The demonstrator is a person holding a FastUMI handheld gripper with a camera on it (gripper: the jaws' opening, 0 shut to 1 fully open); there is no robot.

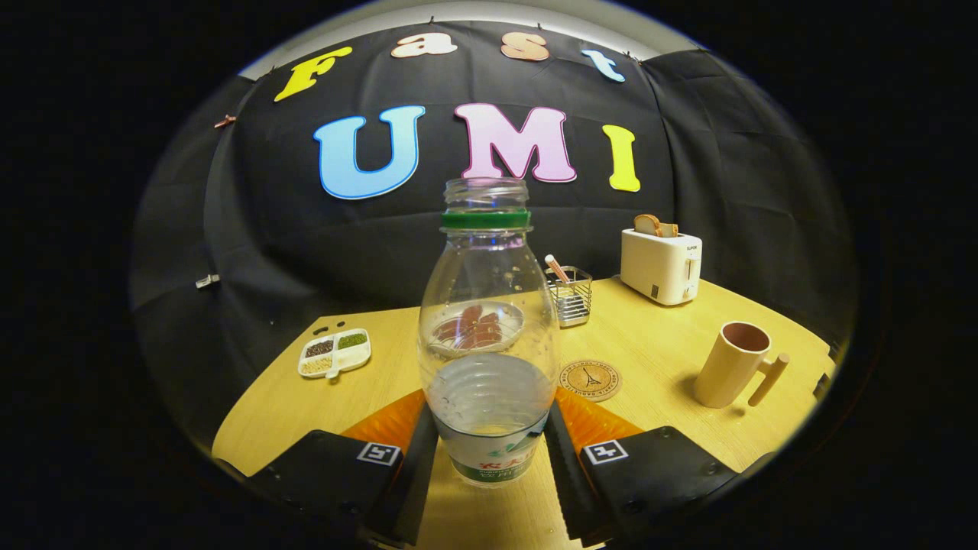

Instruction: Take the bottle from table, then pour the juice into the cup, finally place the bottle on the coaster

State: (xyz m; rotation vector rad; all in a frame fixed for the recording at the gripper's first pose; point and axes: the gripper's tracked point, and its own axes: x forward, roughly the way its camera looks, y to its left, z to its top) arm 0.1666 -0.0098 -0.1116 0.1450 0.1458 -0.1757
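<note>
A clear plastic bottle (487, 328) with a green neck ring and no cap stands upright between my fingers, its labelled lower part pressed from both sides. My gripper (489, 451) is shut on the bottle. The bottle looks empty of juice. A round cork coaster (590, 380) lies on the wooden table (359, 397) just beyond my right finger. Further right stands a cream cup (733, 365) with a side handle and a brownish inside, tilted in this view.
A white toaster (661, 263) with bread in it stands at the back right. A wire basket (571, 296) with a utensil sits behind the bottle. A divided white dish (334, 354) of grains lies at the back left. A plate shows through the bottle.
</note>
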